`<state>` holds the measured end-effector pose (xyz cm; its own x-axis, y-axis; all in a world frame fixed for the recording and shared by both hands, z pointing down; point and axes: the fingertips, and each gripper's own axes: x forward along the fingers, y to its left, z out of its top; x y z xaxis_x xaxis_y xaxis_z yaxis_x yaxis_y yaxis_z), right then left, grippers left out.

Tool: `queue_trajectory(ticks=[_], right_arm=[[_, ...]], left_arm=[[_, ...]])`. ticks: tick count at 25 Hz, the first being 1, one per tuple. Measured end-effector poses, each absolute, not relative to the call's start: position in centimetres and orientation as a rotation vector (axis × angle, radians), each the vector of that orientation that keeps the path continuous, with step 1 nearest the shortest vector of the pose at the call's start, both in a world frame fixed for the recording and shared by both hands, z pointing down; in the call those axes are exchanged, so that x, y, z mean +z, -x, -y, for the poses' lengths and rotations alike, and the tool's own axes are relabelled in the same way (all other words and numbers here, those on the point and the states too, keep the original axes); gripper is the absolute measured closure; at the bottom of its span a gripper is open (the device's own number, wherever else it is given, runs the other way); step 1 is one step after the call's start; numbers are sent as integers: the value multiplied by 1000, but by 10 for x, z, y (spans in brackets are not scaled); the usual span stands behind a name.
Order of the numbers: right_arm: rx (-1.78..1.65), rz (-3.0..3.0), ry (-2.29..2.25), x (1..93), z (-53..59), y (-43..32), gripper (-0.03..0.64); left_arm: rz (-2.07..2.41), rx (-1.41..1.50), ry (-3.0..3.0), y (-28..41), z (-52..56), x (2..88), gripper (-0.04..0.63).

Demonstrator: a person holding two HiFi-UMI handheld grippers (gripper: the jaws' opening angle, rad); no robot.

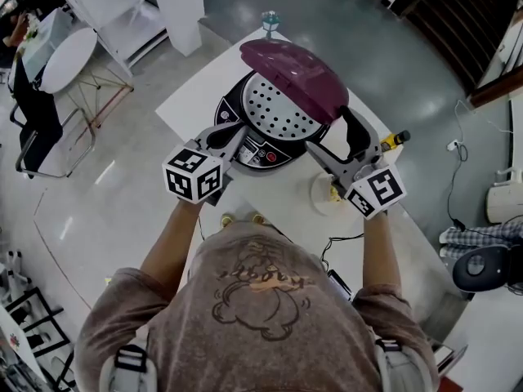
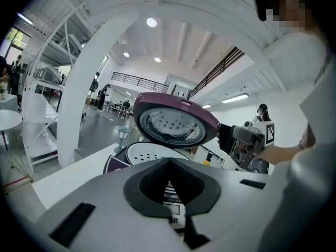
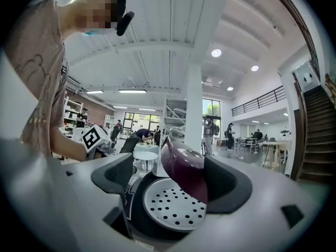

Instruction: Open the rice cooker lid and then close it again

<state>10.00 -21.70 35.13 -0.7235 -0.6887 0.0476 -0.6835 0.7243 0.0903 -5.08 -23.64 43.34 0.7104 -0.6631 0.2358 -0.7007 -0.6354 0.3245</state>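
On the white table (image 1: 192, 96) stands the black rice cooker (image 1: 245, 149). Its purple lid (image 1: 294, 68) is raised and tilted over the perforated inner plate (image 1: 274, 109). My left gripper (image 1: 222, 135) is at the cooker's front left; in the left gripper view its jaws (image 2: 170, 193) are shut on nothing, with the lid (image 2: 176, 122) ahead of them. My right gripper (image 1: 339, 137) is at the lid's right edge. The right gripper view shows it (image 3: 170, 185) open, with the lid (image 3: 184, 167) between the jaws and against the right one.
A small white dish (image 1: 325, 193) and a yellow-capped item (image 1: 395, 140) lie right of the cooker. A small glass object (image 1: 270, 19) stands at the table's far corner. A cable (image 1: 335, 243) runs along the near right. A round table (image 1: 69, 55) stands on the floor at left.
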Motion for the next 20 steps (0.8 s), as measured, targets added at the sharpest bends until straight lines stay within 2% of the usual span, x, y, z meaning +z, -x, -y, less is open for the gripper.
queue_trajectory(ticks=[20], right_arm=[[23, 2828, -1086, 406, 192, -79, 239]], left_arm=[[1107, 95, -2500, 63, 234, 428, 575]])
